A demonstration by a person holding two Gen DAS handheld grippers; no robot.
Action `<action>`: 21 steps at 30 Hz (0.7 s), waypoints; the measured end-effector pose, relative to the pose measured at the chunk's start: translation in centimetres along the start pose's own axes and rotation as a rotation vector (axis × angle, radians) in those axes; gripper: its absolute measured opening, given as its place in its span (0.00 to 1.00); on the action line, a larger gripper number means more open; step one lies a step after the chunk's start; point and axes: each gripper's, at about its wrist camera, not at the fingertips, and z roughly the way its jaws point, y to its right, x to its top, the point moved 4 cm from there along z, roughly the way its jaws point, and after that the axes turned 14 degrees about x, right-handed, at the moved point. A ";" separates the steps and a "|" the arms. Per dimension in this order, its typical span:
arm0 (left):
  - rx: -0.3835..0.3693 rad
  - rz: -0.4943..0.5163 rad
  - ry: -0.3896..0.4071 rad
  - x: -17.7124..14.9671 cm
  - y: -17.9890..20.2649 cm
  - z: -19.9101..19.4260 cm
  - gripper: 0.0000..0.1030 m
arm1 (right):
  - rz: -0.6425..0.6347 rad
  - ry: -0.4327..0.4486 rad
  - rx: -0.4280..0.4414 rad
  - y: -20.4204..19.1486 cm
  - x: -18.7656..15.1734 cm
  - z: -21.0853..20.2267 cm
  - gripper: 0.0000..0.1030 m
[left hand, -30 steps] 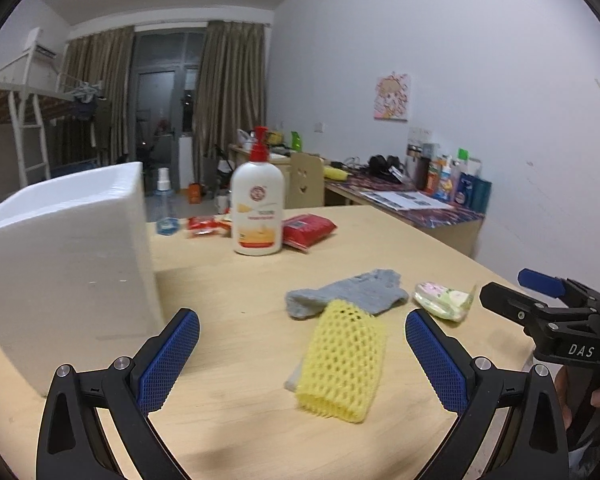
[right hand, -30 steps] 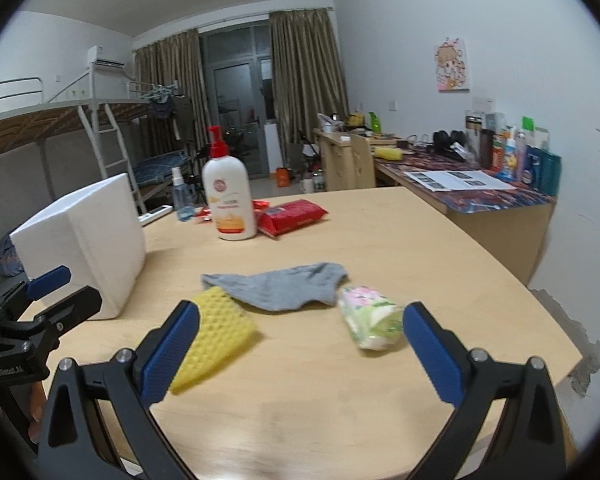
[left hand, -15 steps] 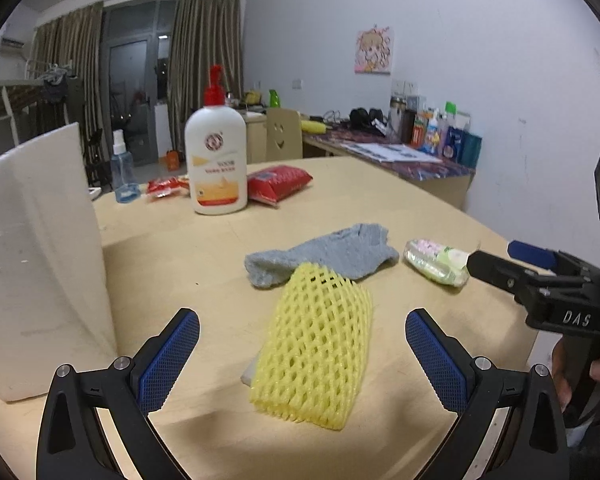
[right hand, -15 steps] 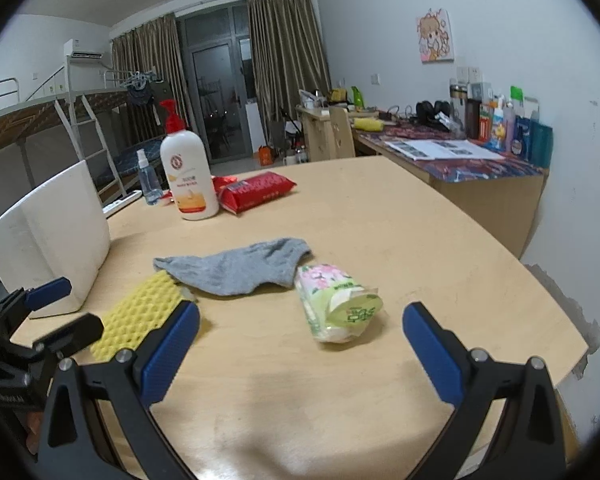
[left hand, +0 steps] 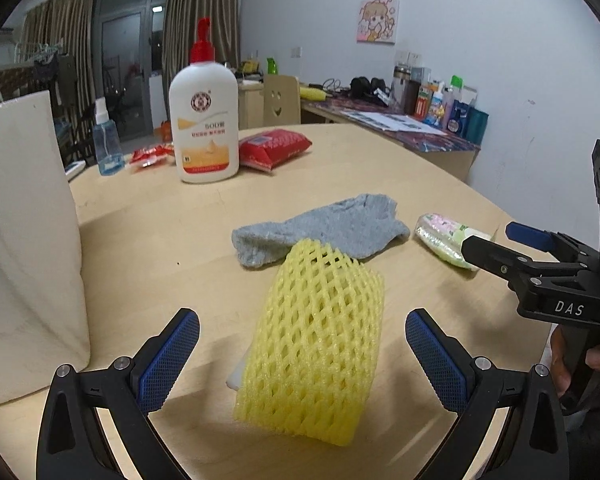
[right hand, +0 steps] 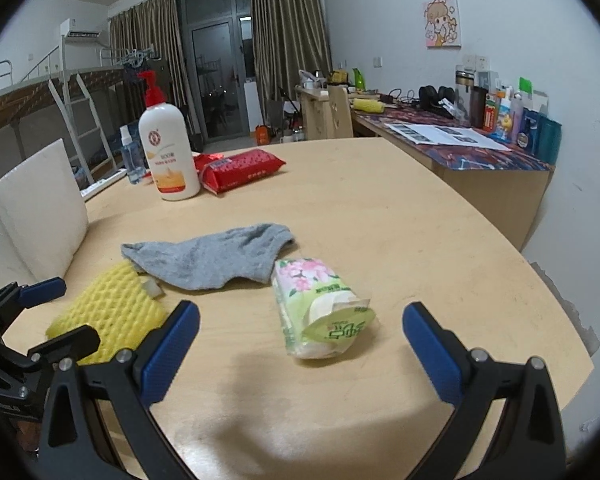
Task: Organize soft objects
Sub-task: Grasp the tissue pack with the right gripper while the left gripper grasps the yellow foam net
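foam box (left hand: 24, 232) at desk's (left hand: 148, 240) left | my left tool (left hand: 302, 354) wide open around yellow net (left hand: 312, 340) | sock (left hand: 320, 234) behind, touching net | my right tool (right hand: 300, 344) open around tissue pack (right hand: 320, 312), gripping nothing

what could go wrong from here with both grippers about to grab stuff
The yellow foam net sleeve overlaps the grey sock, so the open left gripper may drag both. The open right gripper could crush or roll the green floral tissue pack. The grippers are close and might collide.
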 end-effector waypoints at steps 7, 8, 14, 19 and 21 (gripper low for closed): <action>-0.014 0.008 -0.070 -0.3 0.1 1.0 1.00 | -0.005 -0.036 -0.007 0.7 -0.1 0.8 1.00; -0.015 0.005 -0.078 -0.4 0.1 1.1 1.00 | -0.006 -0.041 -0.008 0.8 0.0 1.0 1.00; -0.019 0.007 -0.131 -0.6 0.1 2.0 1.00 | -0.024 -0.066 -0.019 1.1 0.0 1.6 0.96; -0.026 0.026 -0.160 -0.8 0.4 2.4 1.00 | -0.043 -0.099 -0.028 1.2 -0.2 2.3 0.84; -0.022 0.031 -0.169 -0.8 0.5 2.6 1.00 | -0.047 -0.107 -0.030 1.3 -0.3 2.4 0.83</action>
